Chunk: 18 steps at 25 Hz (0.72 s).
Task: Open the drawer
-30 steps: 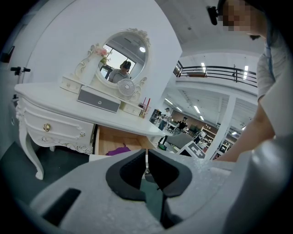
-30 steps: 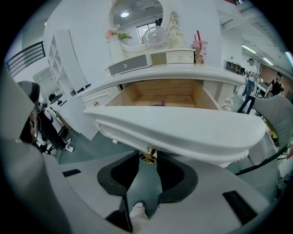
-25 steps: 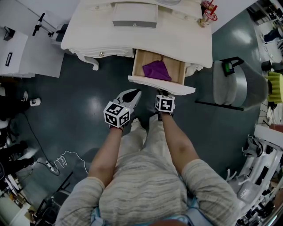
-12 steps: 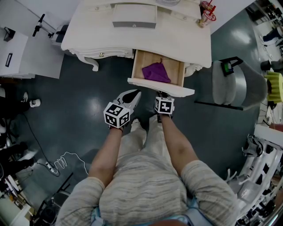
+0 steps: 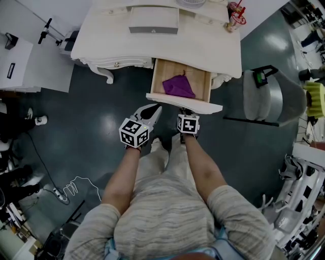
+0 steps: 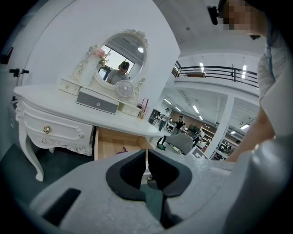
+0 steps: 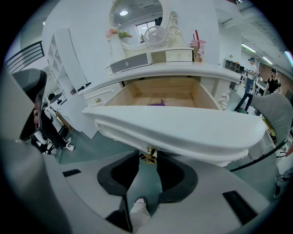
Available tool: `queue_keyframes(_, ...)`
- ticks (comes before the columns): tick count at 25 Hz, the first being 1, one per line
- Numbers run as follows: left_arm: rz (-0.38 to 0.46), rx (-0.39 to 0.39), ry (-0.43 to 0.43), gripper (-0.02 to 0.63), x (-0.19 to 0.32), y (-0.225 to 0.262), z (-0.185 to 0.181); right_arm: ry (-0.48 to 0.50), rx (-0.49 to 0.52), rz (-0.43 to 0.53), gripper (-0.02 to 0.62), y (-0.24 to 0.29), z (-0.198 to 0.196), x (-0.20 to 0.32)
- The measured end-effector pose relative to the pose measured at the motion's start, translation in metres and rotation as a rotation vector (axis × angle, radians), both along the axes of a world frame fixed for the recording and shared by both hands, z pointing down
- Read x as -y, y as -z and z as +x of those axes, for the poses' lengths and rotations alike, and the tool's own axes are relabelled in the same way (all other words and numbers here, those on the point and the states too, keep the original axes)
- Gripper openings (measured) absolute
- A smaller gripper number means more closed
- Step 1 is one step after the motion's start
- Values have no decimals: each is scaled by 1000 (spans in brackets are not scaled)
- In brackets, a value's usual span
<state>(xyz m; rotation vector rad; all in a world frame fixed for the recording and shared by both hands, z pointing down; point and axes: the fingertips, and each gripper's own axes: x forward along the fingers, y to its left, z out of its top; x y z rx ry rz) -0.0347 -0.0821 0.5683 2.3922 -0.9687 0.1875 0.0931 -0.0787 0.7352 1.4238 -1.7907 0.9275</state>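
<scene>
First, left gripper [image 6: 147, 156]: clenched, pads nearly meeting, nothing between them; held short of the drawer front, just beside the right gripper.
Right gripper [image 7: 149, 161]: at the drawer front, jaws clamped on the brass knob [image 7: 149, 154], one pad on each side.
Drawer [image 5: 184, 103]: right-hand one of the table, pulled well out; white front, bare wood inside.
Cloth [image 5: 179, 86]: purple, crumpled, lying on the drawer floor.
Table [image 5: 203, 48]: white, carved legs; the drawer at its left is closed.
Box [image 5: 153, 20]: grey, flat, at the back of the tabletop.
Fan [image 6: 123, 89]: small, white, in front of the mirror.
Mirror [image 6: 122, 63]: oval, ornate white frame.
Cup [image 5: 234, 13]: reddish, with straws, far right corner of the tabletop.
</scene>
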Motion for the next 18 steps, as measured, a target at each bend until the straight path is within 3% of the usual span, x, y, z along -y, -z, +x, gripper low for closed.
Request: queue_keyframes(18, 6, -1, 0, 27, -5, 4, 1, 13, 17, -5, 118, -2, -3, -13)
